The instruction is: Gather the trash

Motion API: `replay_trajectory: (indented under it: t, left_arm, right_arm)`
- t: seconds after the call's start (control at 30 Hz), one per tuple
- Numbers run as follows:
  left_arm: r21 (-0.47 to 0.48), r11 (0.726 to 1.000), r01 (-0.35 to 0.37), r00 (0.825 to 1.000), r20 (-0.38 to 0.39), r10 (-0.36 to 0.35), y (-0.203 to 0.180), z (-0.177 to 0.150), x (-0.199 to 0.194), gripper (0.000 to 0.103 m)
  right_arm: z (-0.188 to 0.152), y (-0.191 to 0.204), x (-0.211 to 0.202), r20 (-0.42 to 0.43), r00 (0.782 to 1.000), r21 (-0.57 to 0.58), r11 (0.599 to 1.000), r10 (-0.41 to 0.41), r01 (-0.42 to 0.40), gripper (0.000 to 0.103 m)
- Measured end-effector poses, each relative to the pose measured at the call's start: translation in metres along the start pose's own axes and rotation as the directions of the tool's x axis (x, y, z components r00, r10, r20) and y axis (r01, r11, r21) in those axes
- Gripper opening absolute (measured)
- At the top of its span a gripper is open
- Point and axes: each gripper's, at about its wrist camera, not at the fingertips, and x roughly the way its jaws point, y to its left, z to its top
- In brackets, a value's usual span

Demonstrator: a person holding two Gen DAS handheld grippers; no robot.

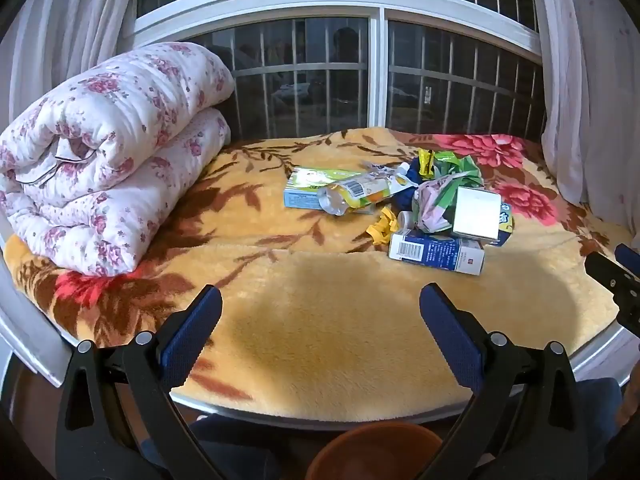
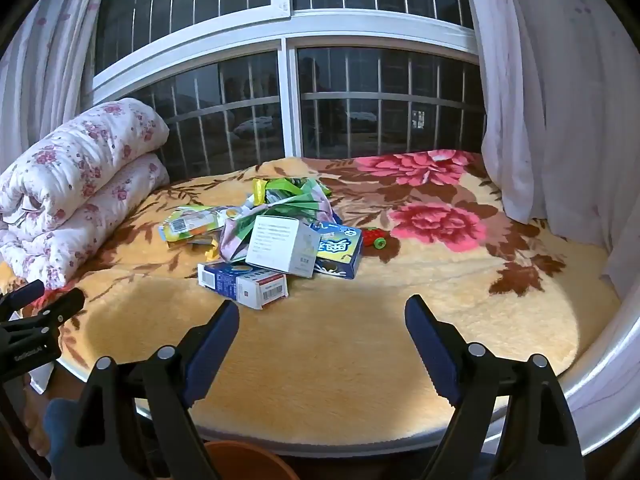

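Note:
A heap of trash lies on the yellow flowered blanket (image 1: 328,320) of a window seat. It holds a blue and white carton (image 1: 436,251) (image 2: 244,283), a white box (image 1: 477,213) (image 2: 280,245), a crushed plastic bottle (image 1: 352,195), a flat green box (image 1: 316,188), a blue and yellow box (image 2: 340,254) and crumpled green wrappers (image 1: 452,172) (image 2: 296,196). My left gripper (image 1: 320,300) hangs open over bare blanket, short of the heap. My right gripper (image 2: 322,312) is open too, just in front of the carton. Neither holds anything.
A folded floral quilt (image 1: 104,152) (image 2: 76,176) fills the left end. A barred window (image 1: 376,68) and white curtains (image 2: 540,92) close the back and right. An orange-brown bucket rim (image 1: 376,450) (image 2: 248,460) sits below the seat's edge. A small red and green toy (image 2: 374,238) lies right of the heap.

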Motion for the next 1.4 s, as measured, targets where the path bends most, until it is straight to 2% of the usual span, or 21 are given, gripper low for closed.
replay_trajectory:
  t: [0.4, 0.7, 1.4]
  left_arm:
    - [-0.002, 1.000, 0.005, 1.000, -0.010, -0.005, 0.000, 0.000, 0.000, 0.097]
    - [-0.009, 1.000, 0.009, 1.000, -0.019, -0.009, -0.003, -0.013, 0.003, 0.097]
    - [-0.005, 1.000, 0.013, 0.999, -0.034, -0.013, -0.005, -0.014, 0.006, 0.097]
  right_arm:
    - [-0.001, -0.006, 0.004, -0.006, 1.000, -0.006, 1.000, -0.019, 0.019, 0.083]
    - [-0.003, -0.004, 0.001, -0.018, 0.999, -0.006, 0.999, -0.044, 0.044, 0.083]
    - [-0.005, -0.004, 0.003, -0.031, 0.999, 0.006, 0.999, -0.045, 0.045, 0.086]
